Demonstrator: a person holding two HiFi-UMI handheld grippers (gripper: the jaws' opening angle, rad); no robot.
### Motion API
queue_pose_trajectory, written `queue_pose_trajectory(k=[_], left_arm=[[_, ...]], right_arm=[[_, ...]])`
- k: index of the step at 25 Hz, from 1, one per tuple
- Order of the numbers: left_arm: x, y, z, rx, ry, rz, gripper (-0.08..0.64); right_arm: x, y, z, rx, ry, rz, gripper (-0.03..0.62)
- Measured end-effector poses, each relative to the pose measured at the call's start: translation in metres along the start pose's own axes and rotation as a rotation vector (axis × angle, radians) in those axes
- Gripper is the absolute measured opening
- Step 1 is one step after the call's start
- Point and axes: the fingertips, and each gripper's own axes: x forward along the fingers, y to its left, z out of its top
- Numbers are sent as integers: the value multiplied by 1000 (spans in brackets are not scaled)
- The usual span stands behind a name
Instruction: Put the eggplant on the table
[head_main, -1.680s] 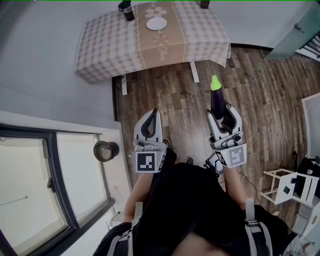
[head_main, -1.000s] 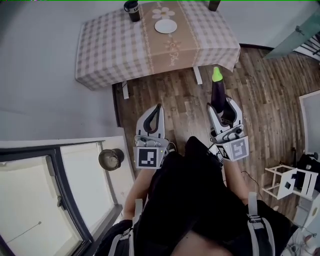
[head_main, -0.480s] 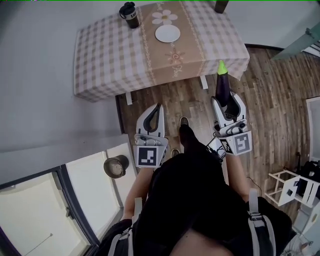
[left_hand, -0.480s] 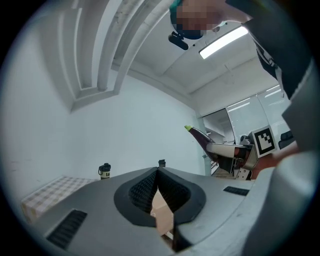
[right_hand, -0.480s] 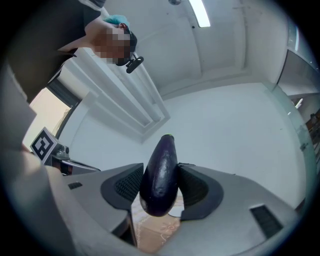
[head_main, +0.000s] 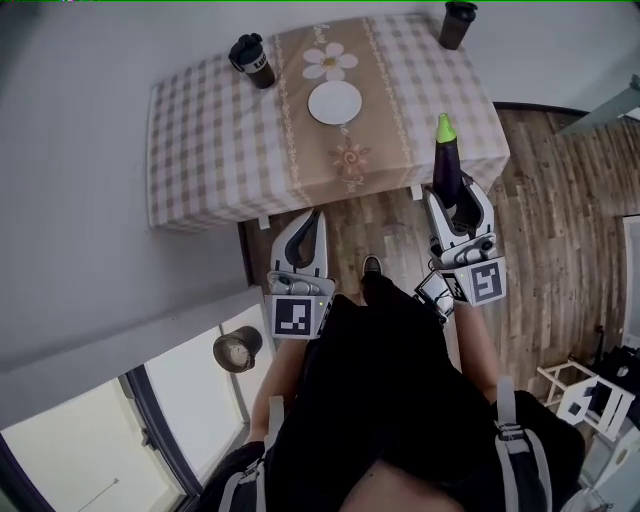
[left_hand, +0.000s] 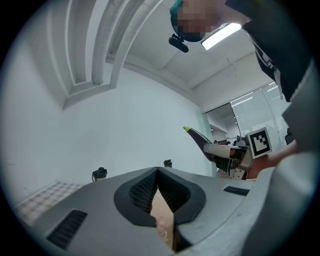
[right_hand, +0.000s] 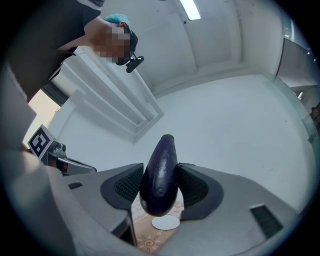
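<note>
- Purple eggplant (head_main: 446, 165), green stem end pointing ahead, is clamped between the pads of the right tool (head_main: 458, 200), whose jaws stand wide around its thick body. In the head view its tip overlaps the near edge of the bench (head_main: 200, 130), and it is not yet resting there.
- Nothing is carried by the left tool (head_main: 314, 218); its jaws are closed tip to tip.
- To set it down well, I would carry the eggplant further in over bare checked cloth, lower it until its side lies flat, and only then release, so it cannot roll off the edge.
- Keeping it off the white plate (head_main: 335, 102) seems wise. That plate sits empty on the floral runner (head_main: 348, 160).
- Two dark lidded cups (head_main: 252, 60) (head_main: 458, 22) stand towards the far side; their lids hide any contents.
</note>
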Motion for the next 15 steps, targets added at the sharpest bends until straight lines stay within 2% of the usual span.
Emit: queue_pose_trajectory(k=[7,15], left_arm=[[23,26,-14,1,18,61,-11],[70,91,-26,-15,-21,39,-11]], right_arm=[[37,-25,-16,-8,17,22,224],[94,-30,-39,-51,44,-5,224]])
